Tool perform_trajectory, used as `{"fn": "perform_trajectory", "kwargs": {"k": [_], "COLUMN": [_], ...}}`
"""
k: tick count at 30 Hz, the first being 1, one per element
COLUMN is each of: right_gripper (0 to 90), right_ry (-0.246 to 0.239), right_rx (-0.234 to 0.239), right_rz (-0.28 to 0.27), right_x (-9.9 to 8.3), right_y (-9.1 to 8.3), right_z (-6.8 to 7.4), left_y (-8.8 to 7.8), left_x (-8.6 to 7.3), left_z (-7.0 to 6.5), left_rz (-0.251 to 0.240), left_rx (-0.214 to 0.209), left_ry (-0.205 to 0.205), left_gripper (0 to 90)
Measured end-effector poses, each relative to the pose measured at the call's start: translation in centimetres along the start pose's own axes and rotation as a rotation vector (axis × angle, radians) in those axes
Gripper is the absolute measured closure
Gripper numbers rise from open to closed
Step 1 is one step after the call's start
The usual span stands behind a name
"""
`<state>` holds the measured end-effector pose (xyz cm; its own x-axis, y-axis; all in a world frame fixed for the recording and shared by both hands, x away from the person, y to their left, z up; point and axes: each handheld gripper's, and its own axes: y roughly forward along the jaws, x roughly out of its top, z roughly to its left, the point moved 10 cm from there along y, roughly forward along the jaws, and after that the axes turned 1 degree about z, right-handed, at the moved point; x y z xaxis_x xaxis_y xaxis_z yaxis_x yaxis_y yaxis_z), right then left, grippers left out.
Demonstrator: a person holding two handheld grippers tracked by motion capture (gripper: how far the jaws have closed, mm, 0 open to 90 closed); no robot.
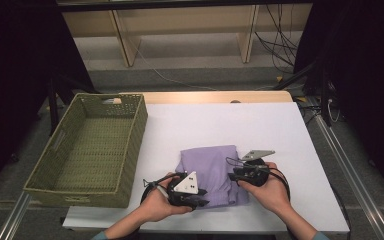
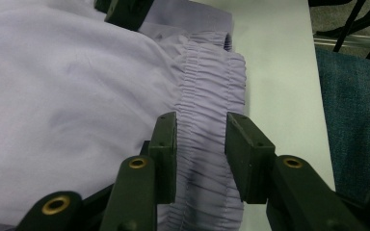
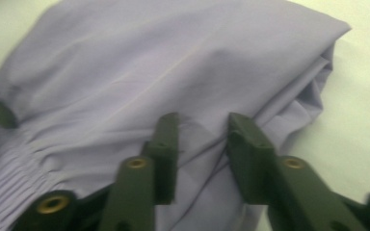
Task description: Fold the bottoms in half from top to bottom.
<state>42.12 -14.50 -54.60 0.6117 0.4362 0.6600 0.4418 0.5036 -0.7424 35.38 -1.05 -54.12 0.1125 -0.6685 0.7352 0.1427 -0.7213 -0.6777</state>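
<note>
A folded lilac garment (image 1: 211,172) lies on the white surface (image 1: 280,135), near its front edge and just to the right of a woven green basket (image 1: 55,150). The person's two hands sit on either side of it. In the left gripper view, the left gripper (image 2: 201,144) has its jaws spread to either side of the gathered elastic waistband (image 2: 207,91), with the band running between them; the pads stand close to the ridged cloth but do not visibly press it. In the right gripper view, the right gripper (image 3: 202,139) straddles a smooth fold of the same cloth near the garment's doubled edge, jaws parted and a crease lying between them without being pinched.

The cloth looks thin, light and limp, so it should sag and unfold if lifted from one point, and its smooth face may slide in the pads. The thick, ribbed waistband seems the surest place to take hold; on the other side, several layers at the folded edge should be caught together so the bundle keeps its shape
</note>
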Motion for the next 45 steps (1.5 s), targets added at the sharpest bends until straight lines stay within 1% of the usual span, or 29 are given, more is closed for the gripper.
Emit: {"fn": "perform_trajectory", "kwargs": {"k": [1,3,4,5,7,9,10,13,15,18,20,22,25,26,27,28,29,30,31,32,33,34,35,37,38,39,41,43,45], "right_gripper": [63.4,64.8,70.4,70.4,77.1,83.0,85.0,88.5,88.7,88.7,88.7,88.7,88.7,88.6,88.5,88.3,88.0,87.9,87.8,87.7,87.4,86.7,85.6,83.0,82.2,81.2,81.5,83.1,85.9], "right_ry": [-0.012,-0.016,-0.027,-0.027,-0.067,-0.098,-0.108,-0.182,-0.188,-0.149,-0.142,-0.143,-0.145,-0.160,-0.150,-0.157,-0.142,-0.165,-0.153,-0.175,-0.169,-0.145,-0.158,-0.138,-0.143,-0.128,-0.127,-0.134,-0.154], "right_rx": [-0.007,-0.009,-0.019,-0.019,-0.053,-0.071,-0.077,-0.111,-0.110,-0.104,-0.105,-0.103,-0.092,-0.088,-0.084,-0.082,-0.084,-0.080,-0.084,-0.083,-0.080,-0.075,-0.077,-0.085,-0.090,-0.090,-0.092,-0.076,-0.053], "right_rz": [0.004,0.022,0.034,0.034,0.046,0.052,0.051,0.065,0.071,0.058,0.057,0.078,0.121,0.142,0.148,0.158,0.157,0.172,0.159,0.169,0.172,0.164,0.167,0.120,0.099,0.069,0.029,0.014,0.013], "right_x": [0.0,-0.2,-0.4,-0.4,-0.3,-0.3,-0.2,-0.2,-0.2,0.4,0.5,0.0,-0.8,-1.1,-1.2,-1.3,-1.4,-1.6,-1.4,-1.5,-1.6,-1.5,-1.5,-0.9,-0.6,-0.2,0.3,0.4,0.4], "right_y": [0.3,0.8,1.3,1.3,1.4,1.5,1.5,1.3,1.0,-0.1,-0.7,-0.9,-0.7,-0.7,-0.5,-0.4,-0.2,-0.2,-0.1,-0.3,-0.3,-0.4,-0.7,-1.3,-1.7,-2.0,-2.4,-2.4,-2.0], "right_z": [0.0,0.3,0.4,0.4,0.3,0.5,0.7,1.0,1.0,0.9,0.8,0.9,1.2,1.1,1.2,1.1,1.2,1.1,1.2,1.0,1.1,1.3,1.1,1.1,1.0,1.0,1.0,1.4,2.0], "left_y": [0.0,0.0,0.1,0.1,0.1,0.1,0.0,0.0,0.0,-0.1,-0.2,-0.2,-0.4,-0.5,-0.7,-0.9,-1.1,-1.4,-1.5,-1.7,-1.8,-1.8,-1.9,-1.8,-1.8,-1.6,-1.3,-0.9,-0.5], "left_x": [0.0,0.0,-0.1,-0.1,-0.1,-0.1,-0.1,-0.1,-0.1,-0.1,-0.1,0.0,0.1,0.2,0.4,0.6,0.8,0.9,1.1,1.2,1.2,1.1,1.0,0.6,0.4,0.3,0.2,0.2,0.0], "left_z": [0.0,-0.1,-0.1,-0.1,-0.1,-0.1,-0.1,-0.1,-0.2,-0.3,-0.3,-0.5,-0.9,-1.0,-0.9,-0.8,-0.6,-0.4,-0.1,0.1,0.4,0.7,1.0,1.5,1.6,1.6,1.5,1.2,1.0], "left_rz": [0.000,-0.001,-0.001,-0.001,-0.001,-0.001,-0.001,-0.001,0.000,-0.003,-0.004,-0.004,0.000,-0.004,-0.011,-0.024,-0.036,-0.050,-0.065,-0.075,-0.084,-0.082,-0.076,-0.054,-0.045,-0.040,-0.035,-0.028,-0.017], "left_rx": [0.001,0.000,-0.001,-0.001,0.000,0.001,0.001,0.000,-0.003,-0.011,-0.017,-0.027,-0.037,-0.039,-0.036,-0.032,-0.028,-0.018,-0.007,0.000,0.011,0.027,0.046,0.078,0.087,0.084,0.077,0.064,0.068], "left_ry": [0.003,0.005,0.006,0.009,0.012,0.013,0.014,0.013,0.015,0.013,0.011,0.012,0.027,0.029,0.027,0.018,0.007,-0.004,-0.021,-0.035,-0.047,-0.054,-0.057,-0.071,-0.074,-0.080,-0.084,-0.082,-0.080], "left_gripper": [65.5,66.3,66.9,66.9,67.0,67.1,67.0,67.0,67.0,67.0,67.0,67.0,66.7,66.3,66.0,65.7,65.1,64.7,64.4,64.3,64.1,64.1,64.4,66.5,67.4,68.3,69.1,70.3,71.1]}}
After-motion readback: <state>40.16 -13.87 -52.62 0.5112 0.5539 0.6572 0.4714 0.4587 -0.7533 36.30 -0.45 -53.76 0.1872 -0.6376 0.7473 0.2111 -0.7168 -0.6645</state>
